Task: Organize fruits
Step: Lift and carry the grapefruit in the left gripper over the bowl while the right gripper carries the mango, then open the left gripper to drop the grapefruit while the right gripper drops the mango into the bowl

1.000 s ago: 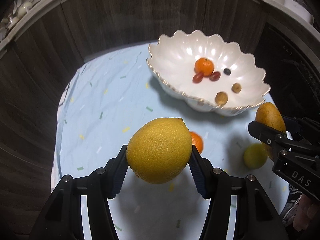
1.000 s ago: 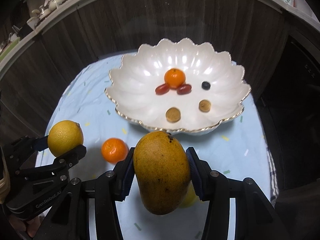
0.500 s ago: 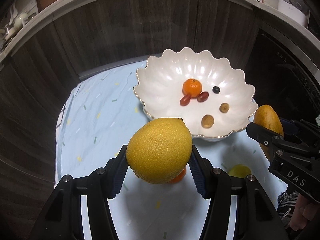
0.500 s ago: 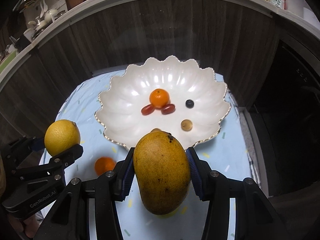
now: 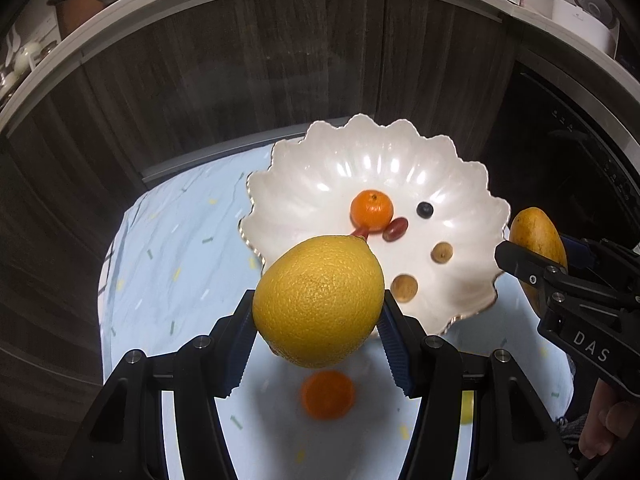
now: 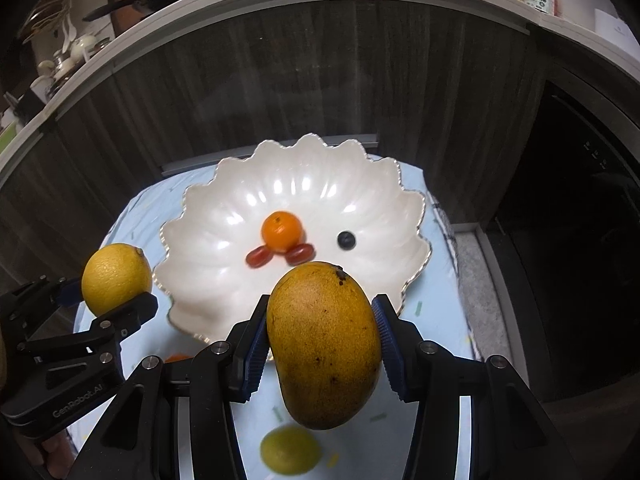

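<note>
My left gripper (image 5: 318,340) is shut on a big yellow lemon (image 5: 318,300), held in the air near the front rim of the white scalloped bowl (image 5: 320,168). My right gripper (image 6: 320,348) is shut on a yellow-orange mango (image 6: 324,344), also raised before the bowl (image 6: 224,216). Each gripper shows in the other's view: the mango (image 5: 536,236) at the right edge, the lemon (image 6: 116,278) at the left. Inside the bowl lie a tangerine (image 5: 371,209), two red grapes (image 6: 299,254), a blueberry (image 5: 425,209) and two brown round fruits (image 5: 404,288).
On the light blue cloth (image 5: 176,248) below the grippers rest a loose tangerine (image 5: 328,394) and a small green-yellow fruit (image 6: 290,450). Dark wood cabinet fronts (image 5: 240,80) rise behind the table, with a cluttered counter (image 6: 80,44) above. A person's fingers (image 5: 604,432) show at the right.
Both grippers have risen and moved toward the bowl with their fruits still held; the bowl now sits lower and nearer in both views, and the loose fruits have slid under the fingers.
</note>
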`<state>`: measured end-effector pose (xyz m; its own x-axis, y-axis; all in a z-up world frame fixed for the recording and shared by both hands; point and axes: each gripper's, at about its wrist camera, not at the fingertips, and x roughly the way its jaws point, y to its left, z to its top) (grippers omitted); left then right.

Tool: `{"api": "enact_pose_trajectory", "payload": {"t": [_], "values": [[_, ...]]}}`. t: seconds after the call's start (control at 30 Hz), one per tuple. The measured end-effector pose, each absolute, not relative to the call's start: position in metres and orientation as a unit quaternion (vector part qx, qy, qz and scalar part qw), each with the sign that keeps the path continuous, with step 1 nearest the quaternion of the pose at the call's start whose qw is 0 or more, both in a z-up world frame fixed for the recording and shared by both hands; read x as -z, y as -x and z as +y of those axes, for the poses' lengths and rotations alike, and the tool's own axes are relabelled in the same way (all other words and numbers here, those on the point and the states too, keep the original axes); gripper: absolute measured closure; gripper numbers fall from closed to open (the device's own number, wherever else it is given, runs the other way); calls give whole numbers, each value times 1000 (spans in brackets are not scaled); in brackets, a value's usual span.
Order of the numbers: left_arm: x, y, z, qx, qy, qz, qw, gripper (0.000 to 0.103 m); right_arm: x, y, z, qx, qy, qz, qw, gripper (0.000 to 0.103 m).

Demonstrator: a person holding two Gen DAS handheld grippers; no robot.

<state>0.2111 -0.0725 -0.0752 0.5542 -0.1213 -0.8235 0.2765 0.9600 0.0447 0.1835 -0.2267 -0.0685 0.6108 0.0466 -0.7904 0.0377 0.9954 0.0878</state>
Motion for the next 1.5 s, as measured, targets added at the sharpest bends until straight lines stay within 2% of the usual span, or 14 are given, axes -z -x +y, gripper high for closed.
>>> {"api": "enact_pose_trajectory", "payload": {"t": [0.73, 1.23, 1.3, 1.37, 1.4, 1.43, 1.5], "values": [[93, -276, -91, 108, -84, 465, 875, 46, 86, -247, -253, 26, -45, 438, 897, 53], [118, -287, -92, 106, -79, 499, 856, 45, 107, -263, -257, 29, -45, 471, 881, 53], [119, -286, -93, 106, -83, 500, 855, 42, 108, -262, -257, 30, -44, 473, 880, 52], [114, -283, -93, 102, -90, 486, 863, 33, 106, -261, -257, 30, -44, 470, 881, 51], [112, -282, -93, 100, -91, 483, 865, 28, 104, -260, -257, 32, -43, 465, 883, 45], [110, -282, -93, 100, -89, 481, 866, 28, 102, -259, -257, 35, -41, 461, 886, 33], [107, -282, -92, 100, -89, 480, 867, 27, 94, -256, -257, 44, -36, 448, 892, 21]]}}
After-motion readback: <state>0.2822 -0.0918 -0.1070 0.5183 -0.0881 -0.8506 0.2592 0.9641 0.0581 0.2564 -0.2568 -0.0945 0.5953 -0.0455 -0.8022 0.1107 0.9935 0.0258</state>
